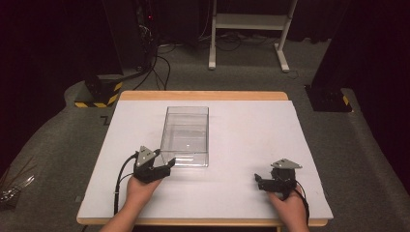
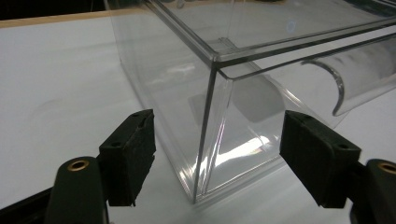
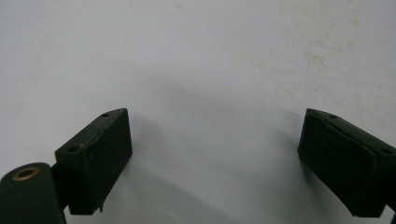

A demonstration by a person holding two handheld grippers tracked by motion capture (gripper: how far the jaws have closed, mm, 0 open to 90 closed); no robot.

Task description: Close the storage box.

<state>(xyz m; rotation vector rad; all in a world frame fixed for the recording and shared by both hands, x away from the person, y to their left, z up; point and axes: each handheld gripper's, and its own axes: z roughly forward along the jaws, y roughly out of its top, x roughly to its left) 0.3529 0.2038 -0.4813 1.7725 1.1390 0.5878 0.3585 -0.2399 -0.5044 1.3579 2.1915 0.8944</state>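
Observation:
A clear plastic box (image 1: 186,135) stands open-topped on the white table (image 1: 251,130), left of the middle. My left gripper (image 1: 167,164) is at the box's near left corner. In the left gripper view that corner of the box (image 2: 187,70) stands between the jaws of the left gripper (image 2: 219,123), which is open, and a narrow gap shows beside each pad. My right gripper (image 1: 258,181) rests low near the table's front right, pointing left. It is open, and in its own view the right gripper (image 3: 217,121) has bare white tabletop between the pads.
The table's wooden front edge (image 1: 203,222) runs just behind both hands. Beyond the far edge are a white desk frame (image 1: 246,29), floor cables (image 1: 154,67) and black stands with yellow-striped bases (image 1: 99,94). Open tabletop lies between the box and the right gripper.

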